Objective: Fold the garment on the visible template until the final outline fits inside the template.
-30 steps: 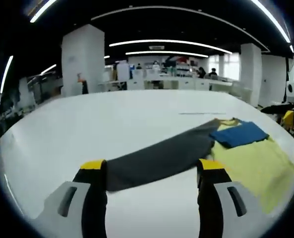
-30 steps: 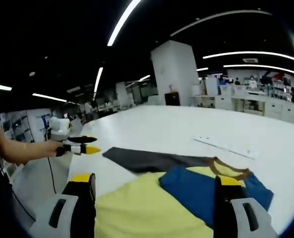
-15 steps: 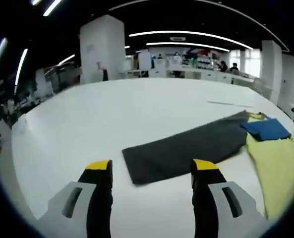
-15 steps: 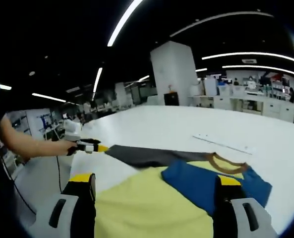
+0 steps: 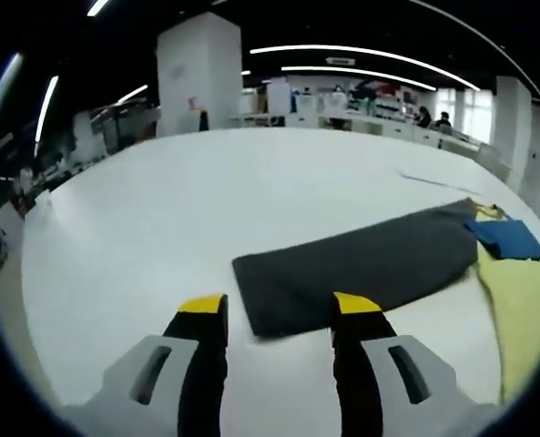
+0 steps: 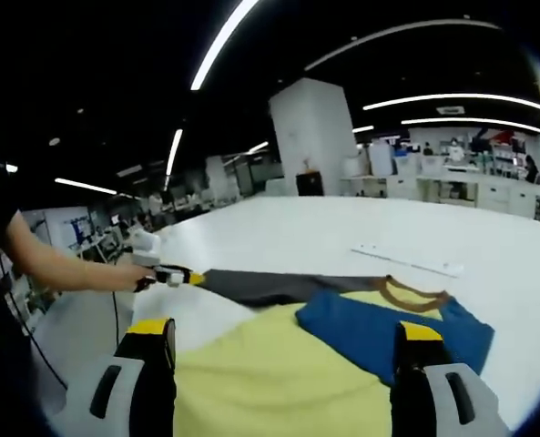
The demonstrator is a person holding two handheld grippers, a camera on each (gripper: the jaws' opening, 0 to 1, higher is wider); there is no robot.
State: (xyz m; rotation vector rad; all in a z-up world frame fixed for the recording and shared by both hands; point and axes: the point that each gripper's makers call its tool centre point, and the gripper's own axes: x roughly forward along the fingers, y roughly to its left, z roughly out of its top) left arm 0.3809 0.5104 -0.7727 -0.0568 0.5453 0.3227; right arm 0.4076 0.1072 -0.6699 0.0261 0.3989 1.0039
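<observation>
The garment (image 6: 279, 382) lies flat on the white table (image 5: 160, 209), its grey sleeve (image 5: 361, 269) stretched out from the yellow body. The left gripper (image 5: 279, 314), jaws apart, sits at the sleeve's cuff end, seemingly not gripping it. The right gripper (image 6: 283, 332), jaws released, hovers over the yellow body near the blue sleeve (image 6: 379, 332).

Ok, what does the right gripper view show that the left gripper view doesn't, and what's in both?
Right gripper view alone: the brown collar, the person's forearm and the left gripper at the grey sleeve's end, seen from outside. Its own jaws stand wide apart over the yellow body.

Left gripper view alone: the grey sleeve's squared cuff end close up, lying flat between that gripper's open jaws.

Both: the white table, the grey sleeve, the blue sleeve folded over the yellow body, and a thin strip lying beyond the garment.
</observation>
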